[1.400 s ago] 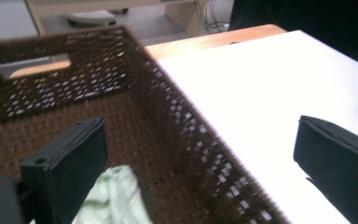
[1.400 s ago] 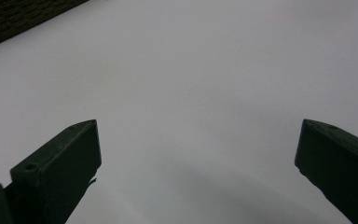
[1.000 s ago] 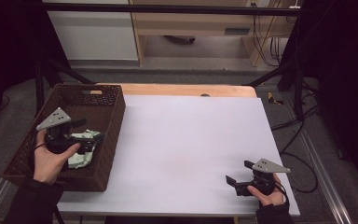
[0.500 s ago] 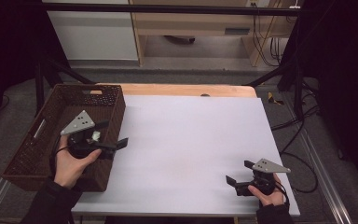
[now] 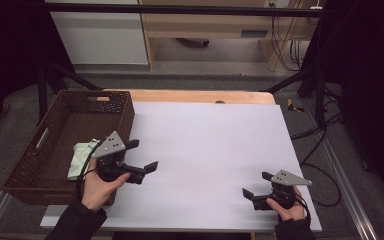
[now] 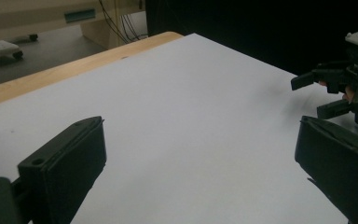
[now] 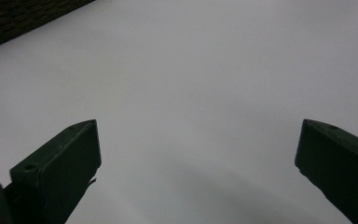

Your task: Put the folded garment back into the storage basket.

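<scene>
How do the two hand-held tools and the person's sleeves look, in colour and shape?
Both tools, left and right, are black with two flat, blocky jaws. Each carries a grey three-cornered plate with small dark dots on top. A thin black cable loops from the right tool. The sleeves are dark.

High view: fixed above the near side, facing forward and down; takes in the whole white sheet (image 5: 210, 150), the basket (image 5: 40, 150) at its left edge and the floor beyond.
Left gripper view: low, close over the sheet (image 6: 182, 116), looking across it to the right gripper (image 6: 342, 95).
Right gripper view: low, very near the sheet (image 7: 205, 84), facing the basket (image 7: 23, 16).
Shared by all three: the sheet.
</scene>
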Available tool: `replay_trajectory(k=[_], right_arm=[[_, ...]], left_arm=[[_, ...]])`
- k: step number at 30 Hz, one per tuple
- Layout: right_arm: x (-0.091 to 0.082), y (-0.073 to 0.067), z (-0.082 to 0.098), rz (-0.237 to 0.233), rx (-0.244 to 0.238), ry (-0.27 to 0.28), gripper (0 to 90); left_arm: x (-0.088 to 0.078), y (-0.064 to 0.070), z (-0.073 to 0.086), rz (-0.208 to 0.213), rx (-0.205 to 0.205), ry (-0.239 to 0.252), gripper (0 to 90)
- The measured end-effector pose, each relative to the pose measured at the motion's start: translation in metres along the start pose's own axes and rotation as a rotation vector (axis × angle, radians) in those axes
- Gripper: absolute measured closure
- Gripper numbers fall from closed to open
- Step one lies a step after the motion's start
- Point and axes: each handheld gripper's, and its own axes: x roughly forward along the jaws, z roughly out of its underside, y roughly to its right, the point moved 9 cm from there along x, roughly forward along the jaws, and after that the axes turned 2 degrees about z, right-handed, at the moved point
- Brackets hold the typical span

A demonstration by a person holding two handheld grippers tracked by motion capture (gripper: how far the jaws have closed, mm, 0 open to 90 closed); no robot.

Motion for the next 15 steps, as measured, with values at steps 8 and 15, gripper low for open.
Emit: replay_trajectory(k=[8, 15], right_arm=[[0.000, 0.000, 0.001, -0.002, -0.005, -0.003, 0.8], [0.000, 0.000, 0.002, -0.003, -0.012, -0.008, 0.7]], left_arm=[[0.014, 0.010, 0.027, 0.028, -0.010, -0.017, 1.6], [0.021, 0.018, 0.052, 0.046, -0.016, -0.043, 1.6]])
